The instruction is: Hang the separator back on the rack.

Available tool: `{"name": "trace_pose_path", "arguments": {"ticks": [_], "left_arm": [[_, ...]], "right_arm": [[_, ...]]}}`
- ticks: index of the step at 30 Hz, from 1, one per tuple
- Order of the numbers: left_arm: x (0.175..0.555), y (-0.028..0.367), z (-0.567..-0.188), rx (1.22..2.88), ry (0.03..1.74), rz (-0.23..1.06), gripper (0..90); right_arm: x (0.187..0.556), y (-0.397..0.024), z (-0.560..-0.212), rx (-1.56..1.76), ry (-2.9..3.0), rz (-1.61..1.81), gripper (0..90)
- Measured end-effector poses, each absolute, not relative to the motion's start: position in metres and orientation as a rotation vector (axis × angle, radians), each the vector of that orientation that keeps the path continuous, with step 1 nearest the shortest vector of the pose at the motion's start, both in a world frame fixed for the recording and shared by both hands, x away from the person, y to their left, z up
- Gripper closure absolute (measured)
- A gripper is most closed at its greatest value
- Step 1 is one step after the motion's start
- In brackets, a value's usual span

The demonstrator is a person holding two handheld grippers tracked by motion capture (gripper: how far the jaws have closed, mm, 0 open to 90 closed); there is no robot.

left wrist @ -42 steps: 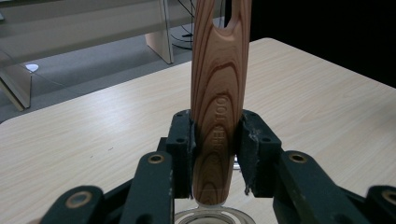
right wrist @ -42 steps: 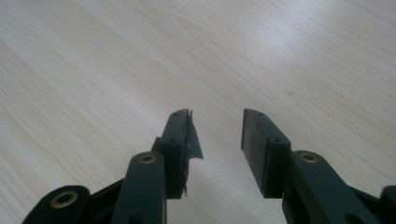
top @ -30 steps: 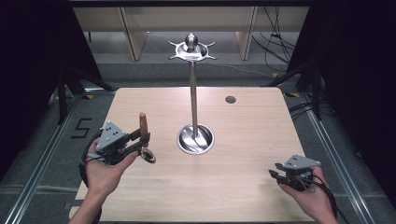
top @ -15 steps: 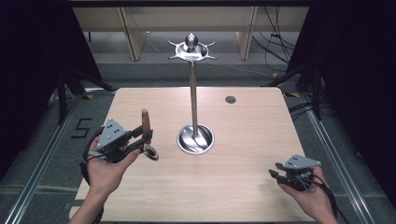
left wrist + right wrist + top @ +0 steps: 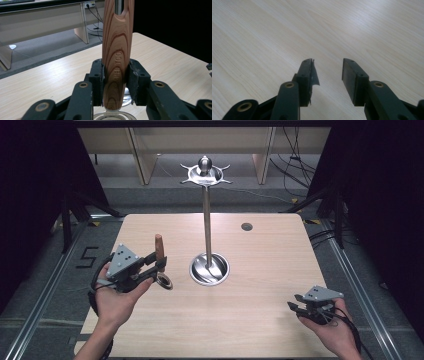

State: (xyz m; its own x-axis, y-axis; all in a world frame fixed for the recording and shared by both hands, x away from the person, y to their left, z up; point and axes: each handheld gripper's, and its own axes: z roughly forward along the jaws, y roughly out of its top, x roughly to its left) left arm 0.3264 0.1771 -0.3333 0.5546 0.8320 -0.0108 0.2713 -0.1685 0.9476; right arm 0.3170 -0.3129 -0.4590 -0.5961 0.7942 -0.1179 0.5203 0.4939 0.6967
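My left gripper (image 5: pixel 159 265) is shut on the wooden handle (image 5: pixel 159 247) of a utensil, held upright over the table's left side. A metal ring (image 5: pixel 164 281) hangs at the handle's lower end. In the left gripper view the pads clamp the grained handle (image 5: pixel 116 50) on both sides, and the metal ring (image 5: pixel 113 116) shows below. A tall metal stand (image 5: pixel 206 225) with a round base (image 5: pixel 209 269) and a hooked top (image 5: pixel 205 172) rises at the table's middle, to the right of the utensil. My right gripper (image 5: pixel 295 309) rests low at the front right, open, with bare table between its jaws (image 5: pixel 328 72).
The light wooden table (image 5: pixel 260 255) has a small dark round hole (image 5: pixel 246 226) at the back right. Dark curtains flank both sides. Pale furniture and cables stand on the floor beyond the far edge. Metal floor rails run along the left and right.
My left gripper has shifted slightly toward the stand with the utensil in it. The right gripper has not moved.
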Motion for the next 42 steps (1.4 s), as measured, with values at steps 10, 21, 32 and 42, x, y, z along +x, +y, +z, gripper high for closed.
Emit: {"name": "trace_pose_path", "arguments": {"ticks": [10, 21, 32, 42], "left_arm": [[0.327, 0.172, -0.329, 1.707, 0.91, 0.662, 67.2], [0.326, 0.17, -0.325, 1.696, 0.906, 0.663, 67.2], [0.327, 0.169, -0.318, 1.679, 0.9, 0.677, 67.2], [0.329, 0.164, -0.311, 1.669, 0.891, 0.684, 67.2]], "right_arm": [[0.317, -0.313, -0.459, 1.093, 2.311, 0.883, 61.0], [0.318, -0.314, -0.458, 1.078, 2.307, 0.885, 60.7], [0.318, -0.314, -0.458, 1.077, 2.31, 0.886, 60.4], [0.318, -0.314, -0.458, 1.089, 2.307, 0.892, 60.2]]}}
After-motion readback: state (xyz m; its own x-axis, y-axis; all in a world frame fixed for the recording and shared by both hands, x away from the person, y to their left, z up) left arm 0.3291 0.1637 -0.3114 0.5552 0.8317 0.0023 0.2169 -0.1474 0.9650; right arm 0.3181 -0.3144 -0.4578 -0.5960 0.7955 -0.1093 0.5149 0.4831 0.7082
